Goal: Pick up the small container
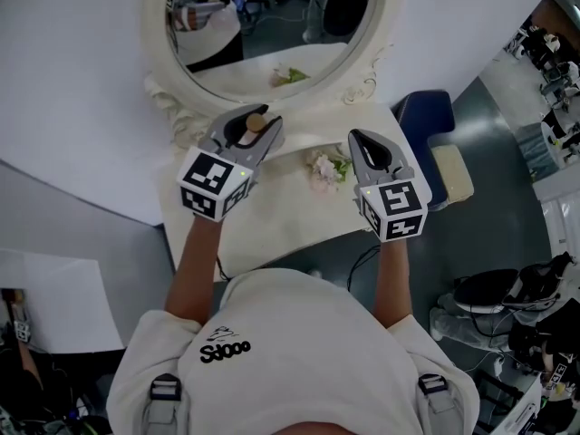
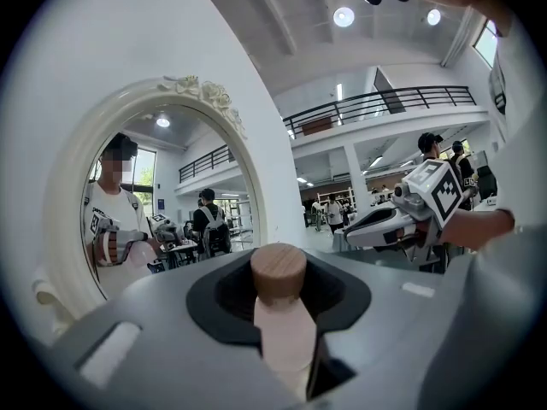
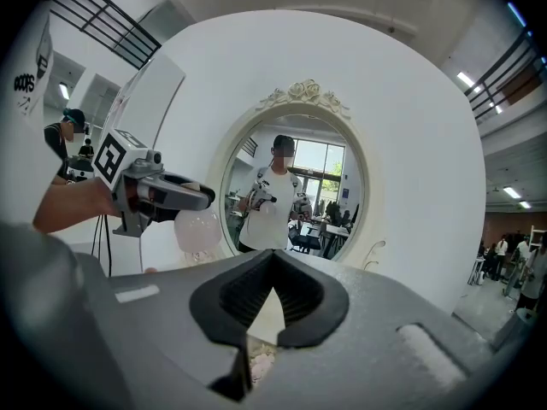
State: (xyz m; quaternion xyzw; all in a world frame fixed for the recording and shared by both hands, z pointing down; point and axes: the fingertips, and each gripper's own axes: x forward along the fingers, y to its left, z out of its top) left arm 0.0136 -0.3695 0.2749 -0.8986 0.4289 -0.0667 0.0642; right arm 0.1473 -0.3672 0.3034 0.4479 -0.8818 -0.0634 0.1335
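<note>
small pale pink container with round wooden cap | clamped between the jaws of left gripper, cap sticking out | over far left part of white table, near oval white-framed mirror | right gripper well apart to the right, jaws together, nothing inside

White table: ornate oval mirror stands at back, pale flower bunch lies before it.

Person's wearing a cream short-sleeved tee with black lettering, grey buckled straps hanging off the shoulders. The left gripper and right gripper are rocking grey shells, black jaw pads and black-and-white marker cubes.
</note>
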